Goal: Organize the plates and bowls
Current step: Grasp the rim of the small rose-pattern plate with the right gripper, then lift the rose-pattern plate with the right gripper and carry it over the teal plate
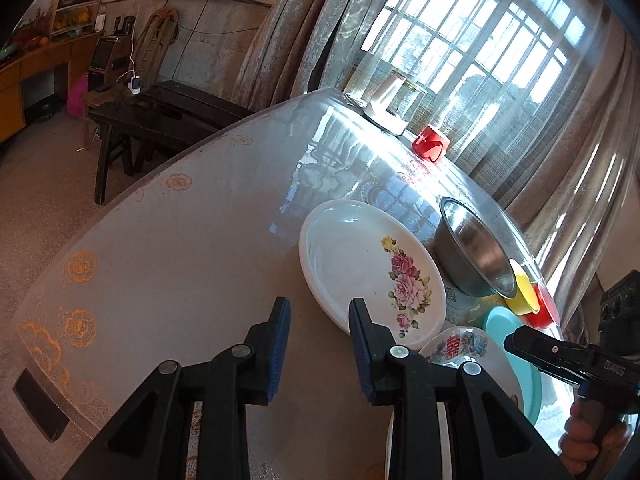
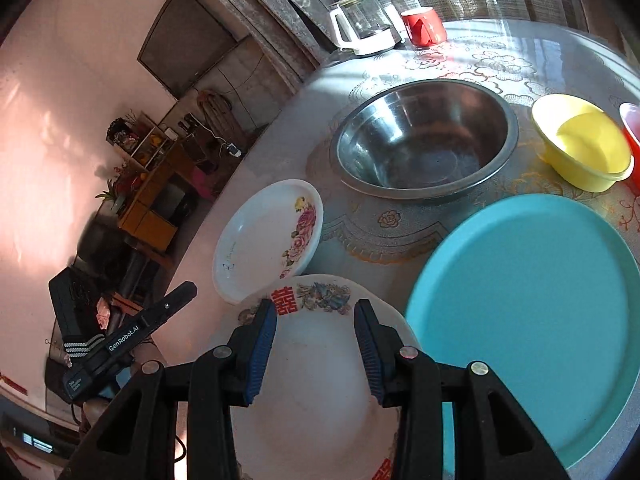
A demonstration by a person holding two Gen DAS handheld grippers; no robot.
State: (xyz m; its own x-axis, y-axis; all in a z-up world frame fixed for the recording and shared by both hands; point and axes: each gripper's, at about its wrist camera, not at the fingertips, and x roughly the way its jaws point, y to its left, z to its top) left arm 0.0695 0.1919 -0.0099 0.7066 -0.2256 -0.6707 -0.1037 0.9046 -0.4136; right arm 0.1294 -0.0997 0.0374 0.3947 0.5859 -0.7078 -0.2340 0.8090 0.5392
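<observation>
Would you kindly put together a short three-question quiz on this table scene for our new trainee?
1. True or false: the yellow bowl sits inside the steel bowl.
2. Which dish lies below the right claw? A) turquoise plate B) plate with red characters C) rose plate
3. Fill in: the red mug stands beside the white ____.

Key: 1 false; 2 B; 3 kettle.
</observation>
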